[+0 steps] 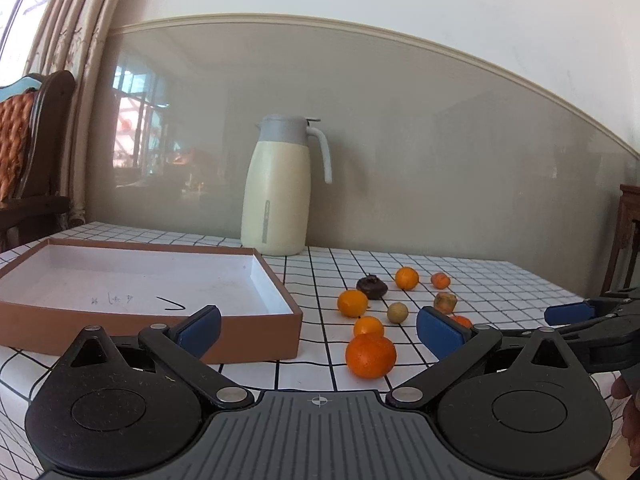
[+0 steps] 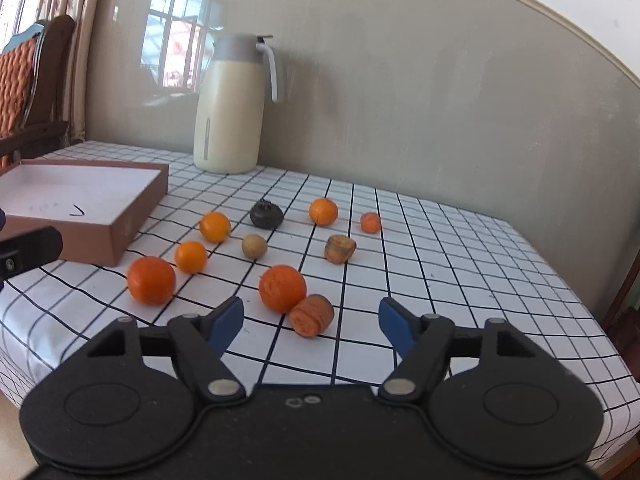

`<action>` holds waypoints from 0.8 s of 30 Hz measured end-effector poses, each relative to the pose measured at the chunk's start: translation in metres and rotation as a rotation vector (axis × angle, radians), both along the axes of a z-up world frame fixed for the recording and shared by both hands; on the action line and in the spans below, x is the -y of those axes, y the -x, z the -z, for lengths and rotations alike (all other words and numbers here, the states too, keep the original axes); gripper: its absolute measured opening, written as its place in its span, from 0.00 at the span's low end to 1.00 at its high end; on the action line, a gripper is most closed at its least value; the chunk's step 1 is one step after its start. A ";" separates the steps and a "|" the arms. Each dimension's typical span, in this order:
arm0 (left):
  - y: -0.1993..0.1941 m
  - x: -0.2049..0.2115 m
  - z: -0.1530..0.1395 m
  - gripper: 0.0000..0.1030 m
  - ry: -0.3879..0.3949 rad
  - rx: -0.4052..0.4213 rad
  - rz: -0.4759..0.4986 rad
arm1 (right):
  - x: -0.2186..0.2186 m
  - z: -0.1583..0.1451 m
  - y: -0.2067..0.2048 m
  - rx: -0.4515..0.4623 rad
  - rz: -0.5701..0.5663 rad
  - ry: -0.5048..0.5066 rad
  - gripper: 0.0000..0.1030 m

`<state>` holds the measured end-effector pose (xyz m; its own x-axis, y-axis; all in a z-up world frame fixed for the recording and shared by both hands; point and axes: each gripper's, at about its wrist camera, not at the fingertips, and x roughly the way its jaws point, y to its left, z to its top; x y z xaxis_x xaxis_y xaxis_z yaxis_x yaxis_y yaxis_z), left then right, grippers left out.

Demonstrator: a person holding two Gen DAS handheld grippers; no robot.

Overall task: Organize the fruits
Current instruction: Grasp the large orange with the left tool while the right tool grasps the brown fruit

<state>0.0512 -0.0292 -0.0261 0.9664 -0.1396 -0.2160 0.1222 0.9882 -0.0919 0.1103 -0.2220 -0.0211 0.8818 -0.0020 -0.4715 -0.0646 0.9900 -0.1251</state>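
Surface: table under a white cloth with a black grid print [image 2: 440,248], cloth wrinkled at the near edge, hanging over at 3 o'clock.
Room: glossy grey-beige wall panel [image 1: 440,152] behind the table with a cream moulding on top, window reflected in it; patterned beige curtain [image 1: 76,20] and dark wooden chair with orange woven cushion [image 1: 24,148] at 9 to 10 o'clock.
Jug: cream thermal jug with grey lid and handle [image 2: 230,108], upright at 12 o'clock against the wall.
Box: shallow brown cardboard box with white inside [image 2: 120,236], at 9 o'clock, pen marks on its floor, no fruit in it.
Fruits: loose on the cloth right of the box, none touching it; several round orange tangerines, nearest-left one [image 2: 151,280]; big tangerine [image 2: 282,288] touching a ridged orange-brown fruit [image 2: 312,315]; dark brown wrinkled fruit [image 2: 267,214] at 12 o'clock of the group; small tan round fruit [image 2: 254,246] in the middle; mottled brown-orange fruit [image 2: 340,249].
Left gripper [image 1: 316,330]: blue pads spread wide, released, nothing held; nearest tangerine between them.
Right gripper [image 2: 310,320]: blue pads spread, released, ridged fruit between them, untouched.
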 end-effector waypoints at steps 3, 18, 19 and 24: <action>-0.016 0.011 0.007 1.00 -0.023 -0.060 -0.015 | 0.002 0.006 -0.010 -0.022 0.001 -0.012 0.60; -0.054 0.047 0.024 0.67 -0.085 -0.146 0.056 | 0.008 0.022 -0.039 -0.080 -0.013 -0.034 0.53; -0.057 0.049 0.025 0.67 -0.093 -0.145 0.057 | 0.008 0.023 -0.041 -0.082 -0.015 -0.034 0.53; -0.064 0.055 0.027 0.63 -0.100 -0.161 0.070 | 0.009 0.026 -0.048 -0.101 -0.019 -0.040 0.42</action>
<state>0.1157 -0.0842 -0.0532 0.9070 -0.1751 -0.3831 0.1824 0.9831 -0.0174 0.1581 -0.2306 -0.0473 0.8298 0.0344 -0.5571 -0.0932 0.9926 -0.0775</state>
